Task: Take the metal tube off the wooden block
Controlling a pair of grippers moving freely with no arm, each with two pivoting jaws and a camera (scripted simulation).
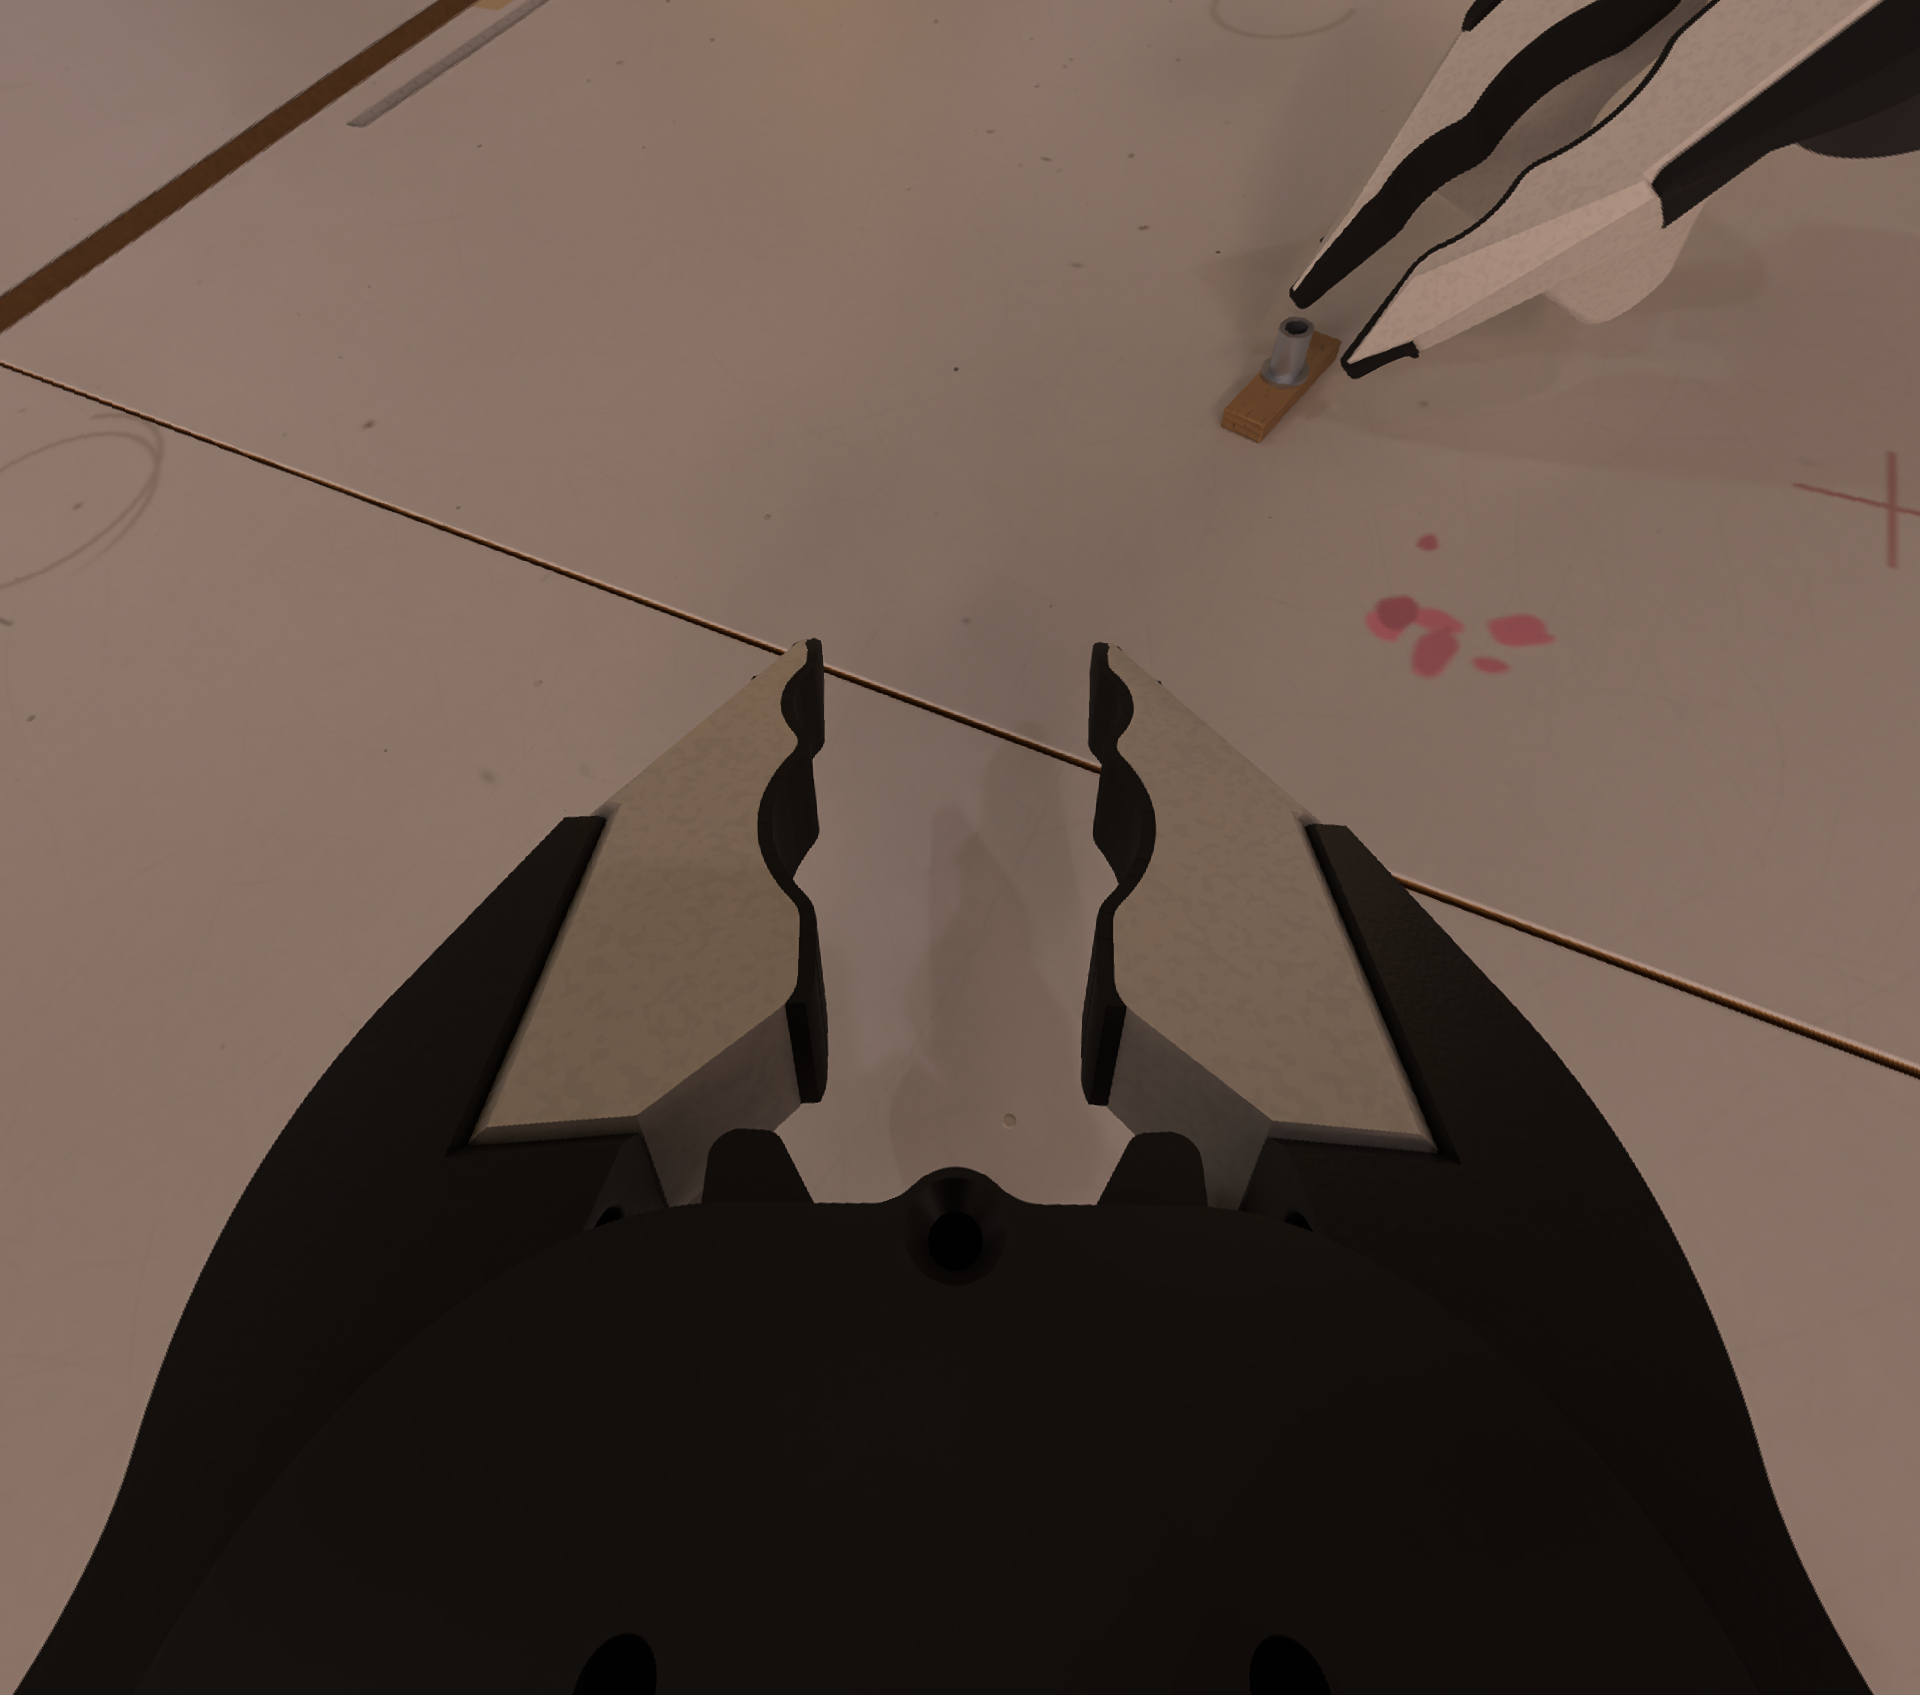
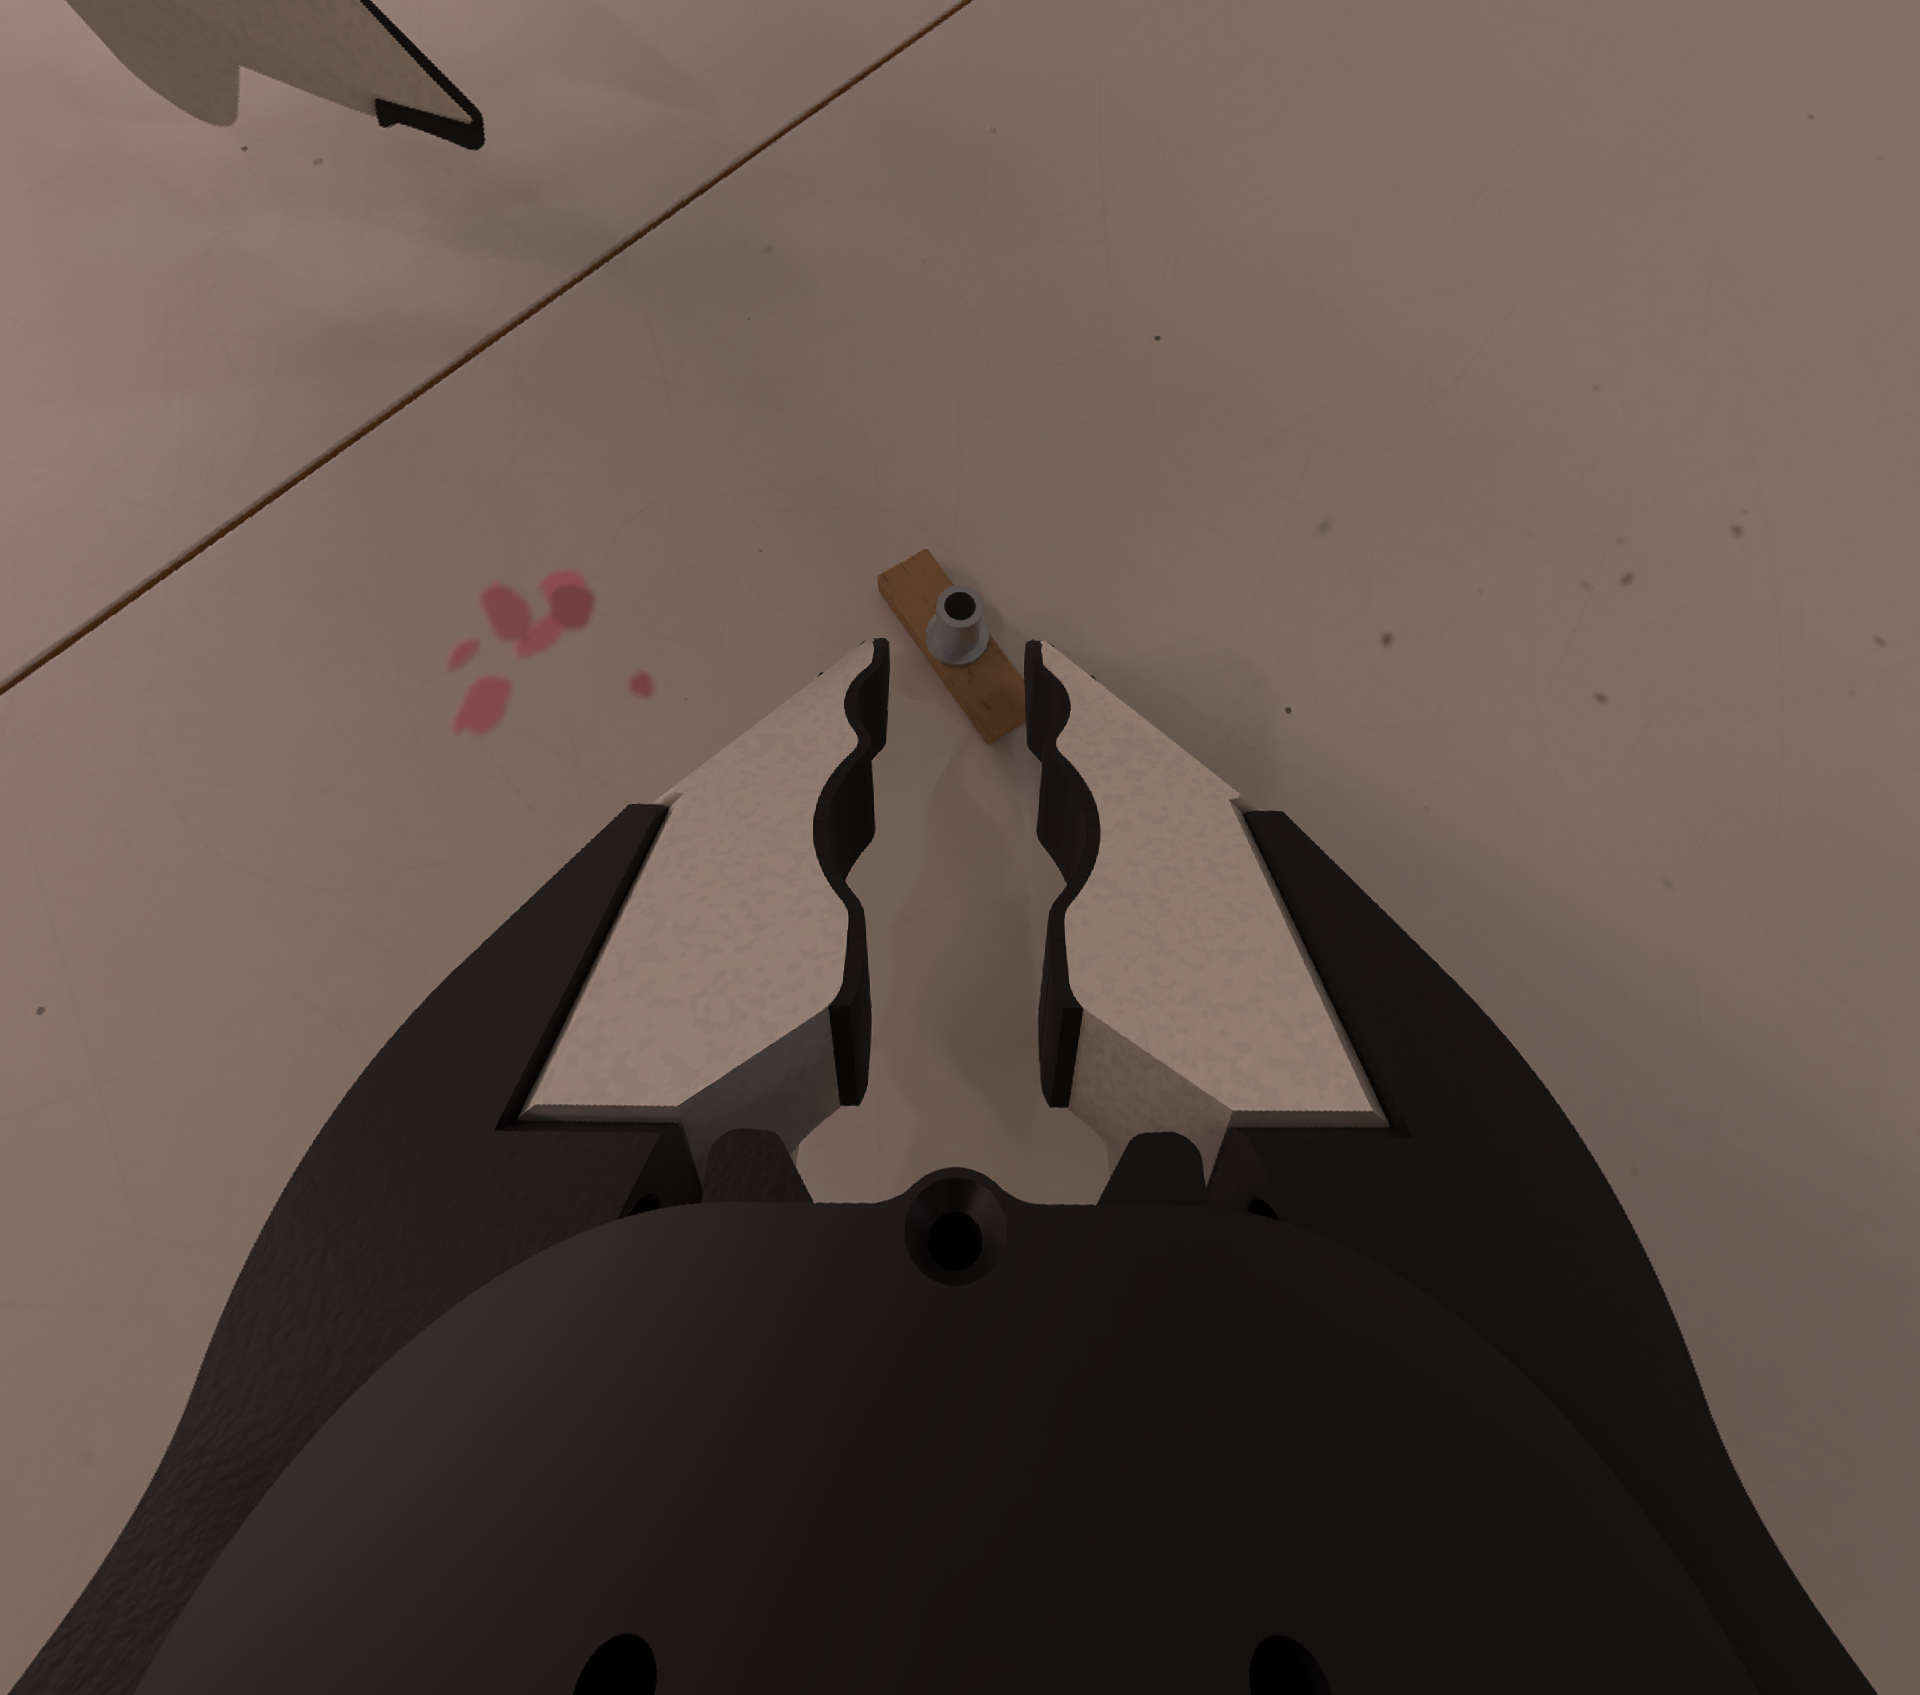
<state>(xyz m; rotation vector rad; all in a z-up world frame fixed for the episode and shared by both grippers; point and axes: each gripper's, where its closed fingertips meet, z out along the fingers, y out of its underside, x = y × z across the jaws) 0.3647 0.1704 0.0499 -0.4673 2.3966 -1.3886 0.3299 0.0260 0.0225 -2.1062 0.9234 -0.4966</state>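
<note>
A grey metal tube (image 2: 958, 625) stands on a tan wooden block (image 2: 951, 646) just ahead of the right claw (image 2: 956, 653), whose speckled off-white fingers (image 2: 727, 918) carry black inner edges on a black body. The pale beige bench (image 2: 1455, 295) bears pink blotches (image 2: 525, 637) to the claw's left and scattered dark specks.

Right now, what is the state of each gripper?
Left gripper: open, holding nothing.
Right gripper: open, holding nothing, near the tube.
</note>
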